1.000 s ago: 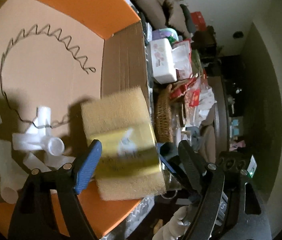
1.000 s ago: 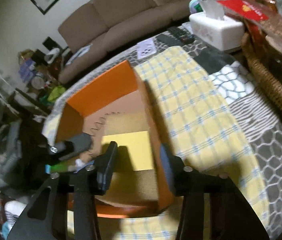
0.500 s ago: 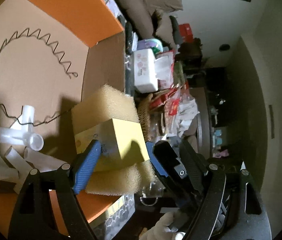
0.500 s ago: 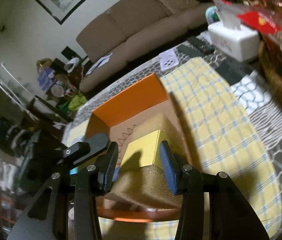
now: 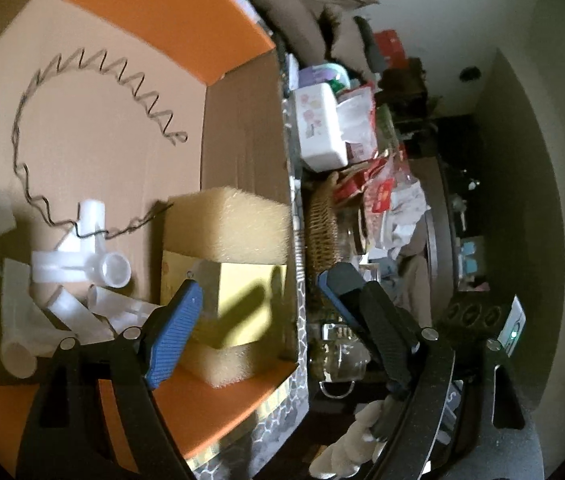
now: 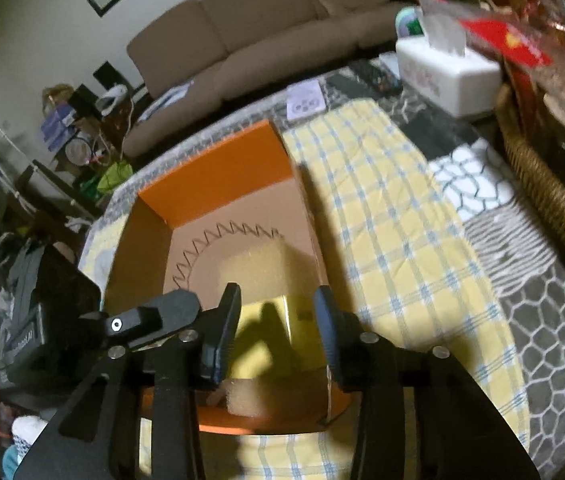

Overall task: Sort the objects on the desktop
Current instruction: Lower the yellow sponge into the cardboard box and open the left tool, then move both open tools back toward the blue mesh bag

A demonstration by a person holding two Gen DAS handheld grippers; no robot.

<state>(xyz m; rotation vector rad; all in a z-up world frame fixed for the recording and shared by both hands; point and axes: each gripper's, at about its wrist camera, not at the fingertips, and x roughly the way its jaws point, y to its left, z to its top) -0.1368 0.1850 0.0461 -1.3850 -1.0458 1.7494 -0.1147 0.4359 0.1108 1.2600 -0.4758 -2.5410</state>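
An orange cardboard box (image 5: 154, 12) holds a zigzag wire spring (image 5: 94, 68), several white plastic pipe pieces (image 5: 82, 264) and a tan sponge block (image 5: 226, 224) with a yellow pack (image 5: 242, 304) on it. The sponge lies against the box's right wall. My left gripper (image 5: 258, 280), with blue pads, hovers just in front of the yellow pack; its jaws are opening and neither pad presses on the pack. My right gripper (image 6: 276, 296) hangs open above the same box (image 6: 218, 172), over the yellow pack (image 6: 266, 328) and sponge (image 6: 266, 260). One left-gripper finger (image 6: 150, 316) shows there.
The box stands on a yellow checked cloth (image 6: 394, 216) over a grey patterned table cover. A white tissue box (image 6: 446, 68), a remote (image 6: 374, 76), a wicker basket (image 6: 538, 176) with red snack packets stand at the right. A brown sofa (image 6: 242, 28) is behind.
The sponge with the yellow pack, blurred between the left jaws a second ago, now lies still in the box. The left jaws have spread wider. The right gripper stays over the box.
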